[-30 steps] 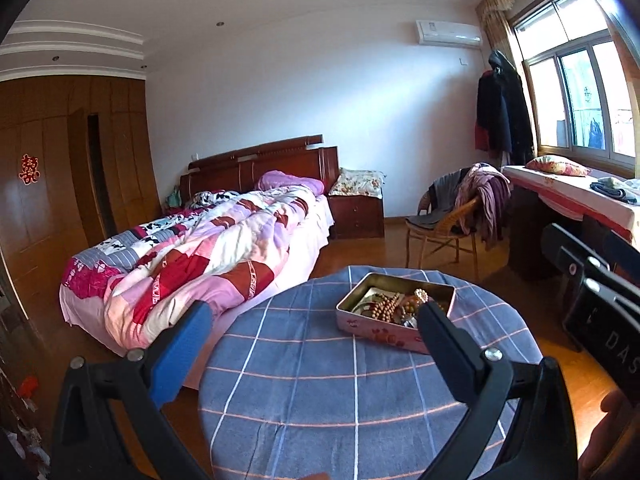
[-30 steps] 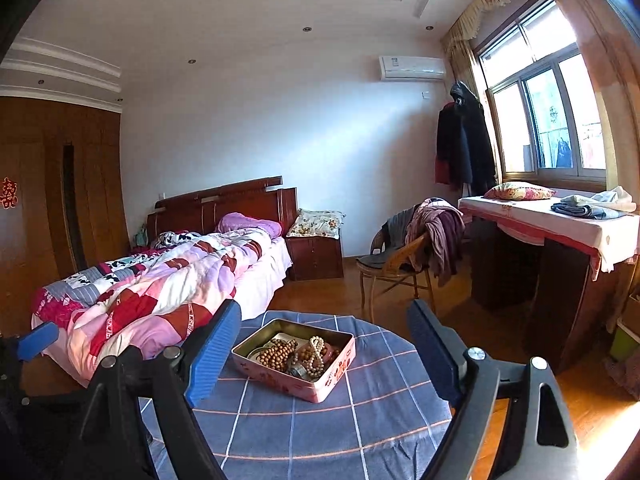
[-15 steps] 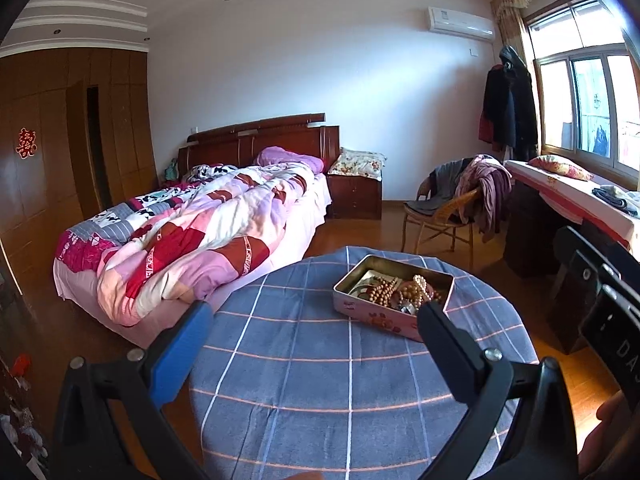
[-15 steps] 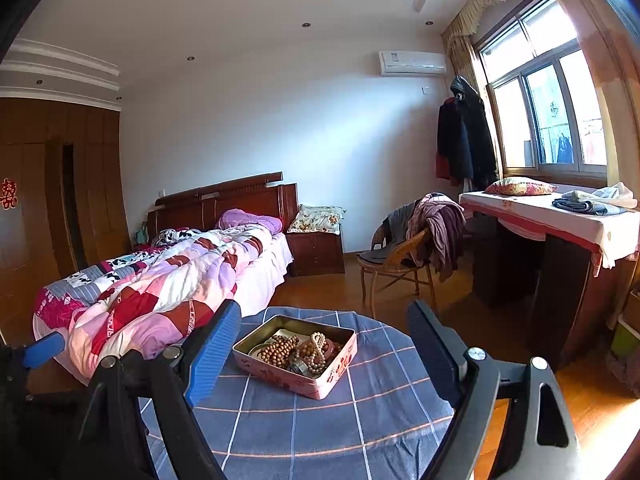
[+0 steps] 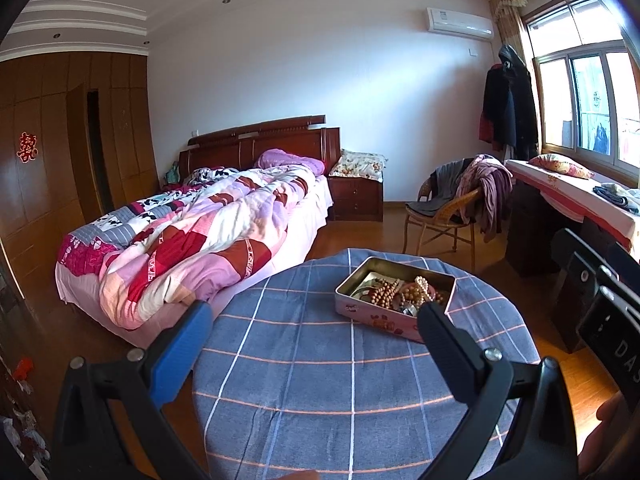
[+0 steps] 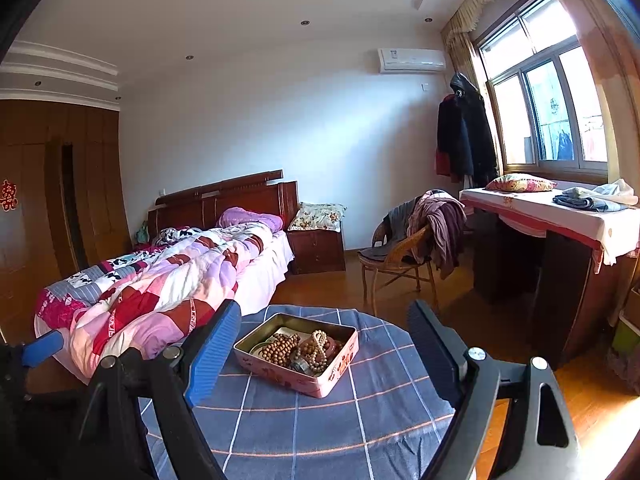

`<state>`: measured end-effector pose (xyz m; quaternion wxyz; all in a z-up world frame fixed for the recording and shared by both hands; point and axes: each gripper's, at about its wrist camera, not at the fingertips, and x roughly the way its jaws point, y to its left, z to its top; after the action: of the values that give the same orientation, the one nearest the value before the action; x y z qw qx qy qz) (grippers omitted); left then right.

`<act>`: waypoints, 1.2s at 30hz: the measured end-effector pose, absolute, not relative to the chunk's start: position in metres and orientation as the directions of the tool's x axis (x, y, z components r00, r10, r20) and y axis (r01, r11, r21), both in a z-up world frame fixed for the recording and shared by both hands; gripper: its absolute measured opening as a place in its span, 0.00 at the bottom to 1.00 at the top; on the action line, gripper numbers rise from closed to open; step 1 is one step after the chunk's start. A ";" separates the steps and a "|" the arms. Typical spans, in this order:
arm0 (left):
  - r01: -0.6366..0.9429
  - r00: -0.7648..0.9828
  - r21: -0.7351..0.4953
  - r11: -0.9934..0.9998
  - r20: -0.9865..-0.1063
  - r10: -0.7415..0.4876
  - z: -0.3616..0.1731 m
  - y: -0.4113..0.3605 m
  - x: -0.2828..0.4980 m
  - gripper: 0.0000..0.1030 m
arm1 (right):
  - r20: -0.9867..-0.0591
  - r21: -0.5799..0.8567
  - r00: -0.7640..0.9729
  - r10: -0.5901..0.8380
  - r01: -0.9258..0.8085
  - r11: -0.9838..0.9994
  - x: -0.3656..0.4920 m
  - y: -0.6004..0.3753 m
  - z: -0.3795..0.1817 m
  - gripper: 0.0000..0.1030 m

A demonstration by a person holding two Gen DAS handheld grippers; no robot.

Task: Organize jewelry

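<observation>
Both grippers spread, empty; jewelry tin [image 6: 297,354] sits diagonal, w/ beads inside.

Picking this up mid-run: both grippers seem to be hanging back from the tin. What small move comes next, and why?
Probably ease the right gripper forward and down toward the open tin. Both grippers are open and empty, short of it, and the bead strands lie tangled inside on the round table; nothing is sorted yet.

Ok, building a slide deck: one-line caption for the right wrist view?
Open right gripper hovers short of a pink tin of beaded jewelry on a blue-checked round table.
</observation>
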<state>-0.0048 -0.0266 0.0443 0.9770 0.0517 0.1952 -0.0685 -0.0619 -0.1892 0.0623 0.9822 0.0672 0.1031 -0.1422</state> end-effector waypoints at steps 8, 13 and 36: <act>0.149 0.916 0.074 0.986 -0.386 -0.109 0.044 -0.026 -0.004 1.00 | -0.220 0.102 0.940 -0.261 0.288 0.952 -0.062 -0.189 0.063 0.83; 0.145 0.917 0.075 0.987 -0.386 -0.106 0.043 -0.026 -0.004 1.00 | -0.218 0.104 0.940 -0.261 0.288 0.952 -0.062 -0.189 0.061 0.83; 0.110 0.921 0.079 0.991 -0.382 -0.072 0.045 -0.023 0.000 1.00 | -0.221 0.099 0.940 -0.260 0.287 0.953 -0.065 -0.189 0.059 0.83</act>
<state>0.0003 -0.0227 0.0454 0.9788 0.0496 0.1930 -0.0465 -0.0653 -0.1887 0.0587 0.9827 0.0651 0.1030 -0.1393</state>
